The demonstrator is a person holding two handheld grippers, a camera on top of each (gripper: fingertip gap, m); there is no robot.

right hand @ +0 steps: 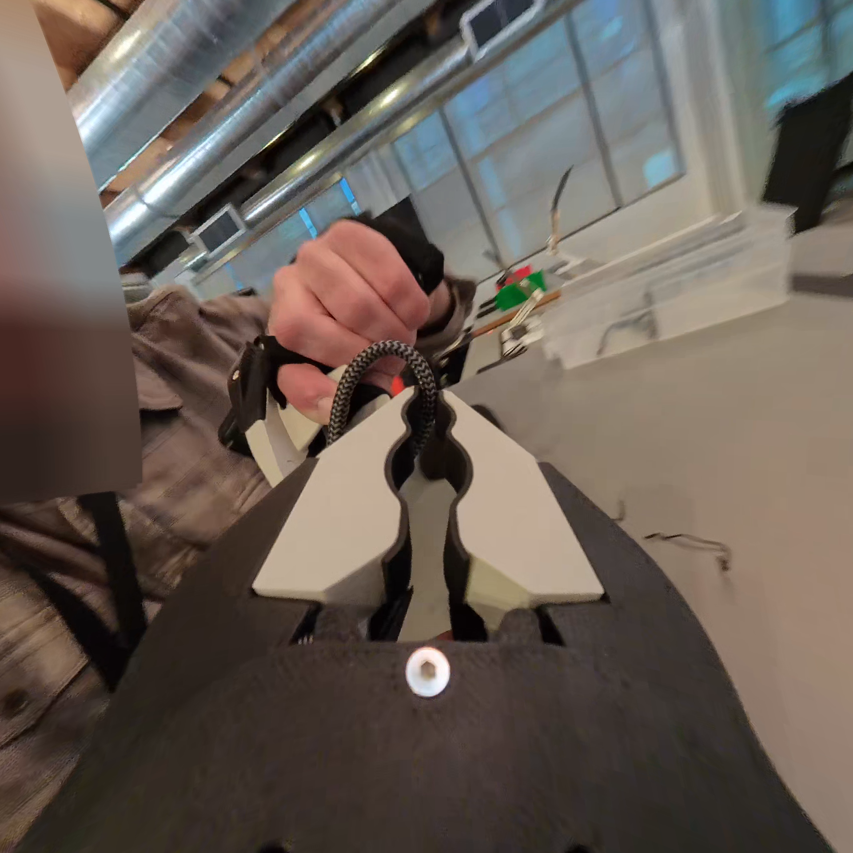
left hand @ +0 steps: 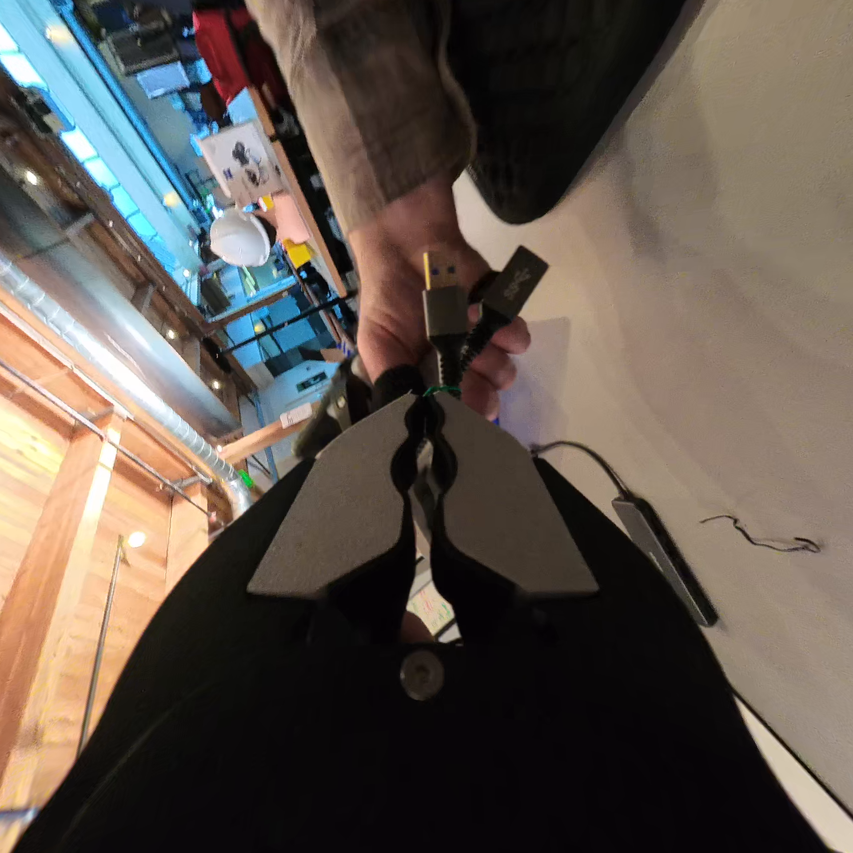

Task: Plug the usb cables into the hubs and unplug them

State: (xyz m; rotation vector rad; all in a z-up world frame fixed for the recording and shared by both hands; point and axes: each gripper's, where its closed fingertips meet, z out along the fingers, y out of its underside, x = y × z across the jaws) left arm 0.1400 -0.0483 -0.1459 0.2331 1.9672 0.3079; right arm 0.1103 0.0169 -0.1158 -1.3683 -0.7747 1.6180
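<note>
My left gripper (left hand: 427, 406) is pinching the folded braided USB cable (left hand: 450, 364), its male plug (left hand: 444, 295) and female end (left hand: 519, 284) both pointing away from me; my right gripper (right hand: 427, 406) is squeezing that cable's loop (right hand: 392, 360); the slim grey hub (left hand: 664, 556) is lying on the white table (left hand: 738, 323), right of the left gripper, long axis running alongside it; I judge the left nearer.

The left gripper (left hand: 427, 406), with grey fingers and black wavy pads, is clamped on a black braided USB cable (left hand: 450, 364) bound by a thin green tie (left hand: 442, 391). Beyond its tips the cable's two grey metal plugs (left hand: 443, 300) point away, in front of a person's hand (left hand: 401, 295). To the gripper's right, a slim grey USB hub (left hand: 664, 556) lies on the white table (left hand: 738, 323), near a loose black thread (left hand: 761, 537).
</note>
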